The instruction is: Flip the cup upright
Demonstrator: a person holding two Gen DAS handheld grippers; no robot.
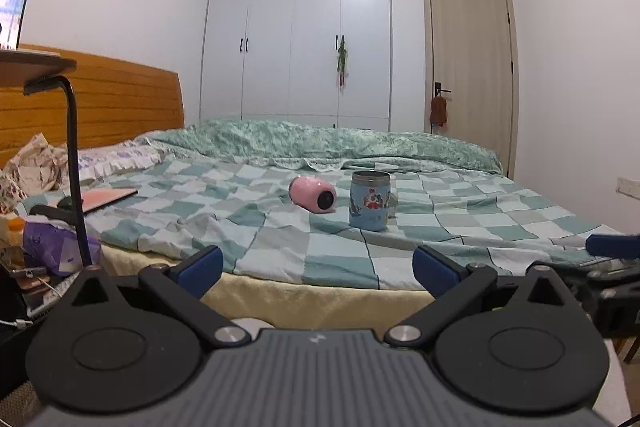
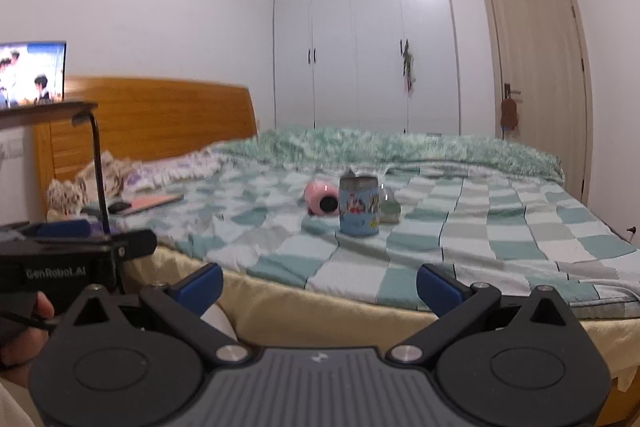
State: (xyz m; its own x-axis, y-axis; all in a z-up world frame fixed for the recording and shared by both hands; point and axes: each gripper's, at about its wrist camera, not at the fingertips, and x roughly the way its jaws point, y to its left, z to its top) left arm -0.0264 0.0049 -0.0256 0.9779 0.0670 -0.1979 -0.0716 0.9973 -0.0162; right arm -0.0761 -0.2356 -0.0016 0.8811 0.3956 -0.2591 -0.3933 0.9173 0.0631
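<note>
Lying on its side on the checked bedspread, the pink cup is pointing its dark end toward the cameras, just beside a blue tin that is standing upright to its right. Behind the tin something glassy is showing in the right view, too blurred to name. Both grippers are hanging at the bed's near edge, well apart from the cup: the left gripper is holding its jaws spread wide and empty, and the right gripper is doing likewise. The cup is looking small, smooth and rigid, so probably light, slippery and prone to rolling on the soft bedding. Taking it across the round body near the middle, from the tin-free left side, is looking safest, since the tin is crowding its right.
</note>
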